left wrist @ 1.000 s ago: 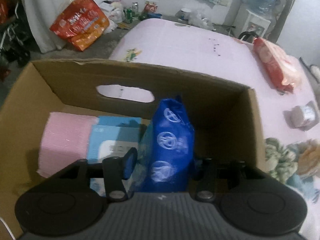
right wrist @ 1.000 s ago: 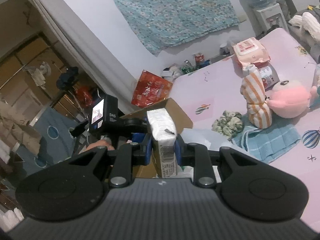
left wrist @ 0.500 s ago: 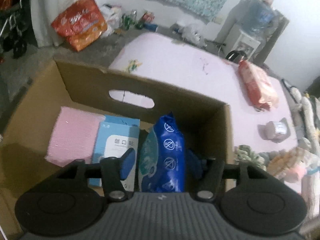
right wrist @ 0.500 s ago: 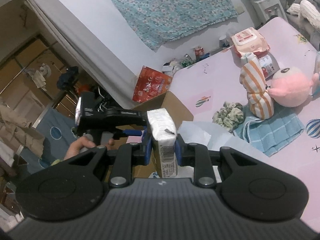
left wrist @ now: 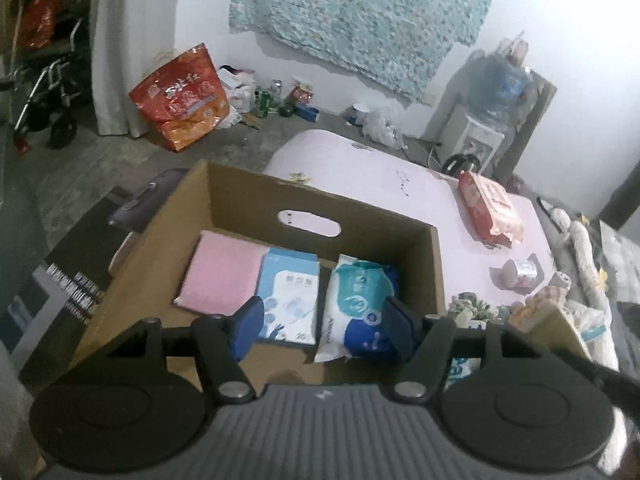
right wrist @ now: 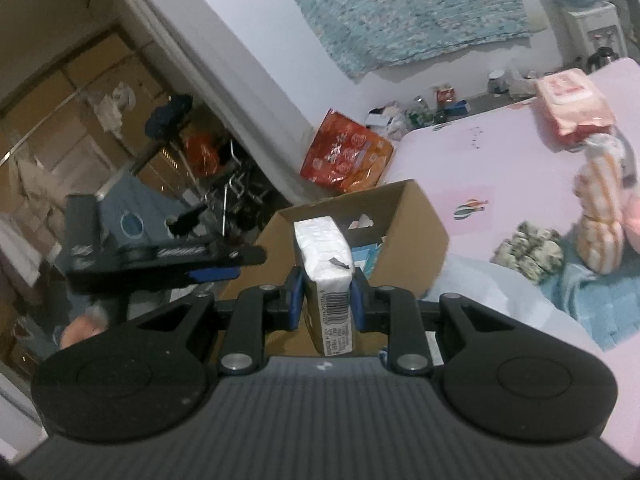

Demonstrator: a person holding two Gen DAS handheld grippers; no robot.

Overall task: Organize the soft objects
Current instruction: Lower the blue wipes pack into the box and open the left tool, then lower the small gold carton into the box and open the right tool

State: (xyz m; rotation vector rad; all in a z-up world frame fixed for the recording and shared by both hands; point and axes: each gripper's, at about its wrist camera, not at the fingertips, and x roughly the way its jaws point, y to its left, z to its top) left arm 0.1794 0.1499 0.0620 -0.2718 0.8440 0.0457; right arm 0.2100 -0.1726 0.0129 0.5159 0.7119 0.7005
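A brown cardboard box [left wrist: 435, 264] stands at the edge of the pink bed. Inside lie a pink cloth [left wrist: 222, 272], a light blue pack [left wrist: 288, 294] and a blue-and-teal wipes pack [left wrist: 358, 304]. My left gripper [left wrist: 322, 326] is open and empty above the box, clear of the wipes pack. My right gripper [right wrist: 326, 300] is shut on a white tissue pack [right wrist: 324, 258], held upright just in front of the box [right wrist: 416, 220]. The left gripper also shows in the right wrist view [right wrist: 212, 266], left of the box.
On the bed lie a red-and-pink wipes pack [left wrist: 490, 210], a small roll [left wrist: 518, 272], a green scrunchie pile [right wrist: 528, 248], a striped plush [right wrist: 600, 216] and a blue towel [right wrist: 600, 300]. An orange bag [left wrist: 180, 96] stands on the floor. A water dispenser [left wrist: 488, 120] stands by the wall.
My left gripper opened, let go of the blue wipes pack, which now lies in the box, and rose up. My right gripper moved closer to the box with the tissue pack.
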